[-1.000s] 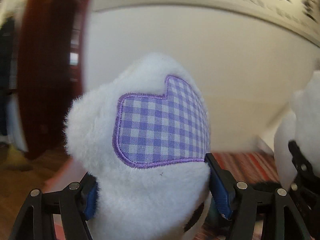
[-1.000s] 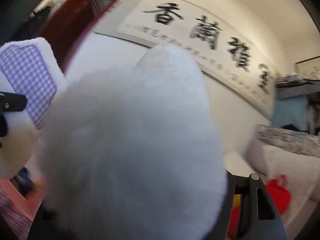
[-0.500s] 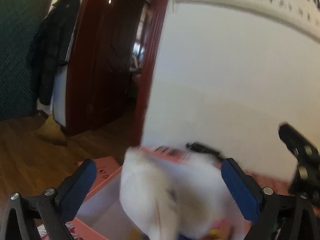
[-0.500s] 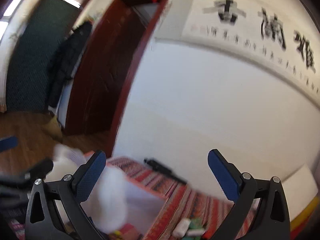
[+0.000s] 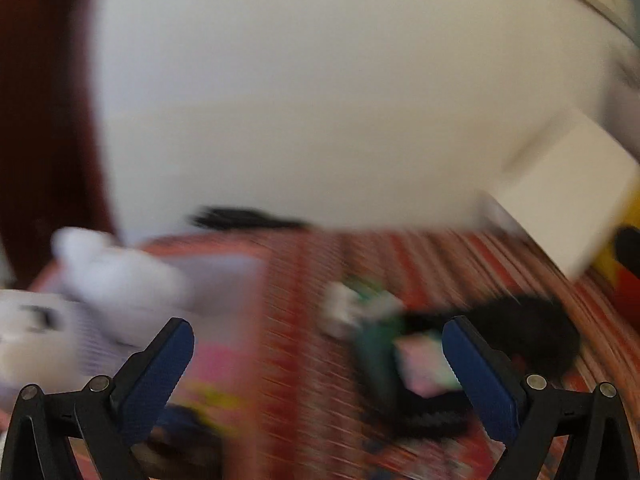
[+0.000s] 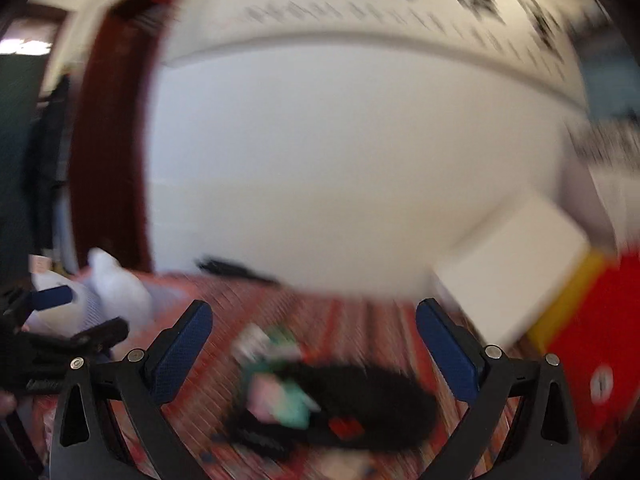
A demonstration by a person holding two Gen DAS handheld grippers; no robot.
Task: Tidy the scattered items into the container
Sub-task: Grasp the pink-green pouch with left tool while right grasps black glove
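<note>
Both views are blurred by motion. A white plush toy (image 5: 108, 280) with a purple check patch lies in the pink box (image 5: 224, 312) at the left. My left gripper (image 5: 320, 356) is open and empty, just right of the box. My right gripper (image 6: 314, 344) is open and empty too. Beyond both sets of blue pads lies a small heap on the striped red cloth (image 5: 460, 256): a green and pink packet (image 5: 404, 352) (image 6: 280, 396), a white piece (image 5: 344, 312) and a black fuzzy thing (image 5: 532, 332) (image 6: 372, 396). In the right wrist view the plush toy (image 6: 116, 292) sits far left, with the left gripper (image 6: 76, 316) in front of it.
A white wall rises right behind the cloth. A black object (image 5: 240, 218) lies at its foot. A white board (image 5: 568, 196) leans at the right, next to yellow and red things (image 6: 588, 340). A dark red door frame (image 6: 108, 152) stands at the left.
Both grippers let go of the white plush toy, which dropped into the pink box. Both then swung right and down over the striped cloth and the small heap.
</note>
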